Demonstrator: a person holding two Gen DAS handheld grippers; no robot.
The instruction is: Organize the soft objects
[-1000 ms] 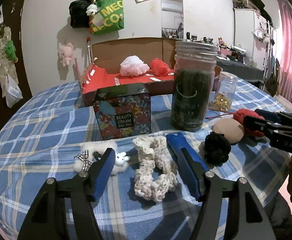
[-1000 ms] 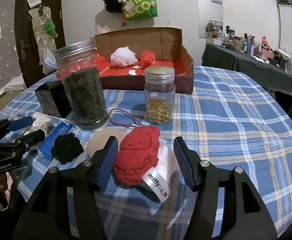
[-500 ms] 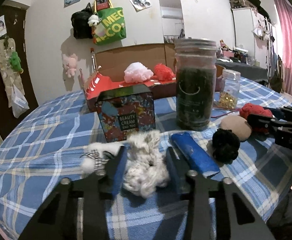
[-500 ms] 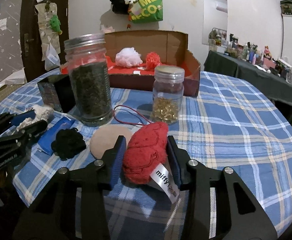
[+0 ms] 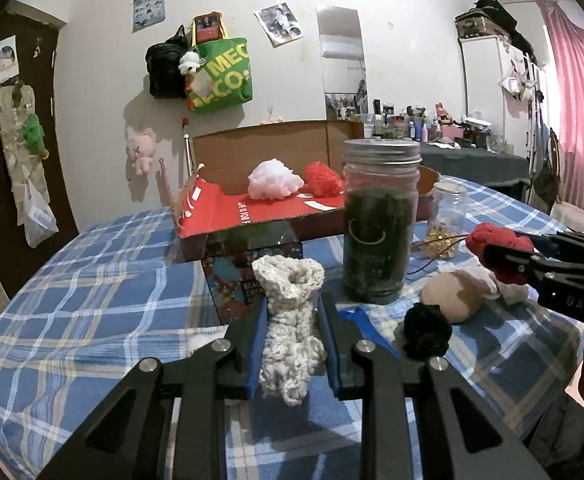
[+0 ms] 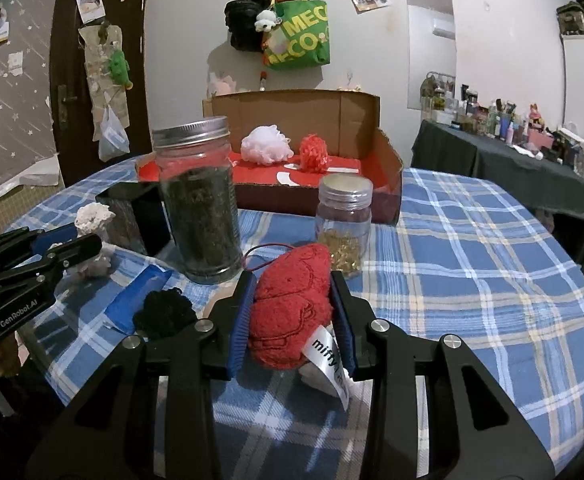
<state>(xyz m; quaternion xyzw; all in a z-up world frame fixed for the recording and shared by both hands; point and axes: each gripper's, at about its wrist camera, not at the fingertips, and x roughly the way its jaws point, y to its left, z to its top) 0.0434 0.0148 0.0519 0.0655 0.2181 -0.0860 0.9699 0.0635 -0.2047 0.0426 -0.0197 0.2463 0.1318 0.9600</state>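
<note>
left wrist view: the left gripper (image 5: pixel 290 344) had just closed, its jaws narrow and pinching the cream crocheted scrunchie (image 5: pixel 290 320), long axis running along the fingers. the right gripper (image 6: pixel 290 318) had just closed too, clamping the red plush toy with a white label (image 6: pixel 290 308). the open red-lined cardboard box (image 5: pixel 252 212), holding a white pouf and a red one, lay straight ahead beyond the tall glass jar (image 5: pixel 379 228); the left hand looked nearer it.

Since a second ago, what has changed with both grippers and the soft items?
Both sets of jaws closed from wide open. The left gripper now pinches the cream crocheted scrunchie, lifted off the cloth; the right gripper clamps the red plush toy. The tall jar, black scrunchie and cardboard box kept their places.
</note>
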